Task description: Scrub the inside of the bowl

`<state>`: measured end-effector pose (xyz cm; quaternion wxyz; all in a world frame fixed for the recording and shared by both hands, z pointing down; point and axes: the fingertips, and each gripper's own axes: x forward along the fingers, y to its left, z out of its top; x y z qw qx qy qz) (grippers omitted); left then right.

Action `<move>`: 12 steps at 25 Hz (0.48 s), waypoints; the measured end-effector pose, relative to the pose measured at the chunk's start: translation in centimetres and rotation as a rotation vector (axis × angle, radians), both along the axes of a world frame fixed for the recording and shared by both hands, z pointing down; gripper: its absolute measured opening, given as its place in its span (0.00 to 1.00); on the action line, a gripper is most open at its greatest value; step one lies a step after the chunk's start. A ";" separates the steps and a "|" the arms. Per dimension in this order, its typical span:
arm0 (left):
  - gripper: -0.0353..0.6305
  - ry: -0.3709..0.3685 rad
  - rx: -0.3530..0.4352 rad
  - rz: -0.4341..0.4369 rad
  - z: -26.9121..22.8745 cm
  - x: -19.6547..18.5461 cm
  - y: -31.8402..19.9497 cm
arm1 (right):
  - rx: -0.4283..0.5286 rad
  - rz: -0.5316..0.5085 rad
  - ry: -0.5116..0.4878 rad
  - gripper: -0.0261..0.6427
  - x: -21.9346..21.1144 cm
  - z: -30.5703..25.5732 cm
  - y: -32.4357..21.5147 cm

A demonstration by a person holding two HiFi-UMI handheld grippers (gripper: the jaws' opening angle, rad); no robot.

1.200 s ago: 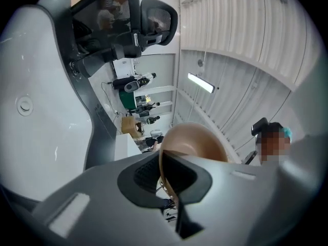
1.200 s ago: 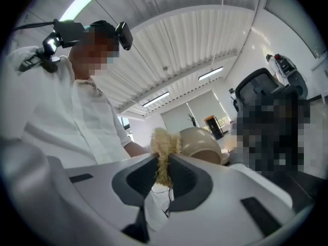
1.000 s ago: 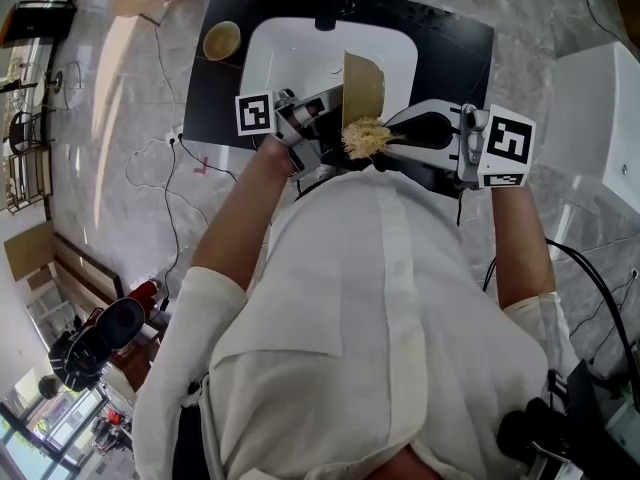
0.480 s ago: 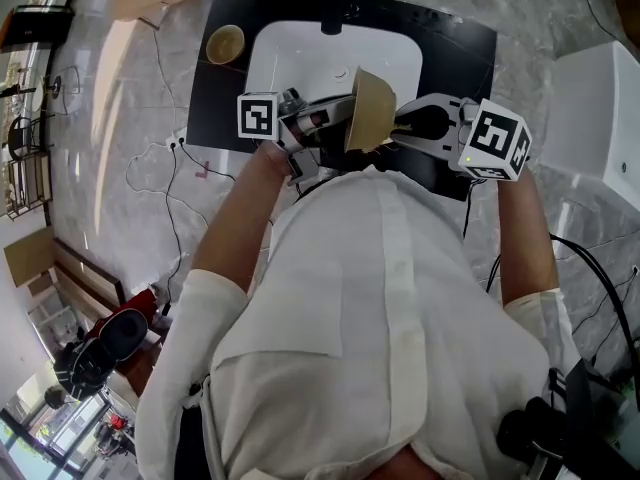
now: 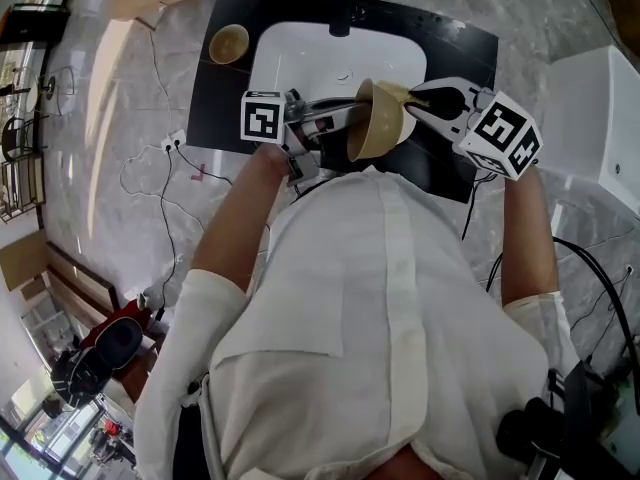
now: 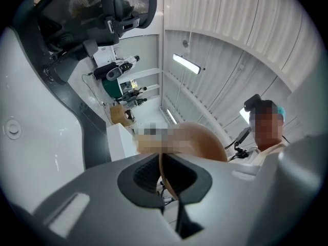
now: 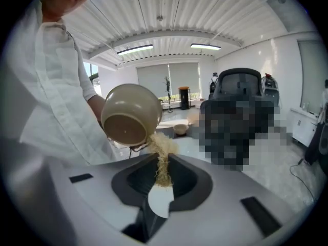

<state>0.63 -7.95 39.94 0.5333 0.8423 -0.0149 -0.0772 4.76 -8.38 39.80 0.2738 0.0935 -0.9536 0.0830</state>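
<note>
A tan bowl (image 5: 380,120) hangs tilted over the white sink (image 5: 300,53). My left gripper (image 5: 345,116) is shut on its rim, which shows as a thin edge between the pads in the left gripper view, where the bowl (image 6: 205,143) bulges beyond my left gripper (image 6: 166,181). My right gripper (image 5: 415,96) comes in from the right, shut on a straw-coloured fibrous scrubber (image 7: 163,160). In the right gripper view the fibres rise from my right gripper (image 7: 163,181) to the lower right edge of the bowl (image 7: 130,114). The bowl's inside is hidden.
A black counter (image 5: 220,98) frames the sink, with a tap (image 5: 340,18) at the back. A second small tan bowl (image 5: 229,43) stands on the counter's far left corner. A white cabinet (image 5: 600,108) is to the right, and cables lie on the floor at left.
The bowl has rolled from edge-on to tilted. My right gripper has swung from the bowl's near side to its far right rim, carrying the scrubber along.
</note>
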 end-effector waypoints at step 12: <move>0.07 -0.023 -0.034 0.041 1.3 -1.4 -0.4 | -0.050 0.115 -0.313 0.11 -1.8 -6.4 -0.3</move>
